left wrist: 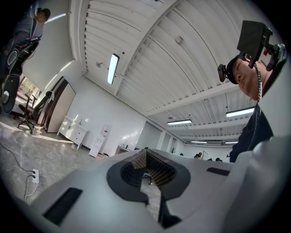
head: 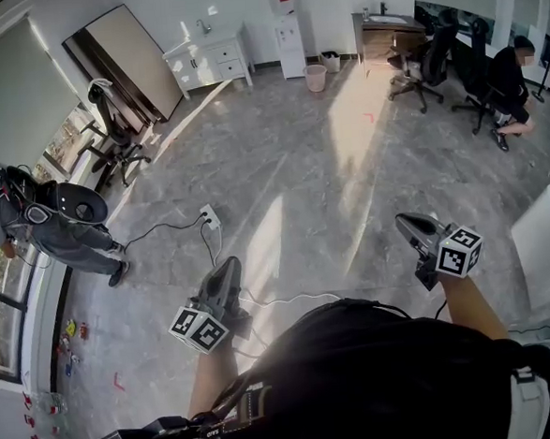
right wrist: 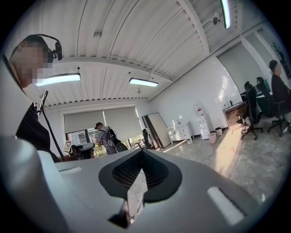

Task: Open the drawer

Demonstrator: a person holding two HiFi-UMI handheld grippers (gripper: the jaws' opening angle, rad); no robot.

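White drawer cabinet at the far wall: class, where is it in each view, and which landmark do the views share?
Head view: white drawer cabinet at top, left of centre.
Left gripper view: cabinet at left, mid height.
Right gripper view: cabinet right of centre, mid height.
Shared landmark: water dispenser just right of it.

The person wears a black top (head: 360, 367) with a black strap (head: 239, 406) bearing small white lettering. A black head-mounted unit (left wrist: 254, 38) feeds a thin cable (left wrist: 259, 86). The left gripper (head: 229, 264) and the right gripper (head: 405, 222) have dark grey tapered jaws. Each carries a white cube (head: 199, 328) printed with black square markers.
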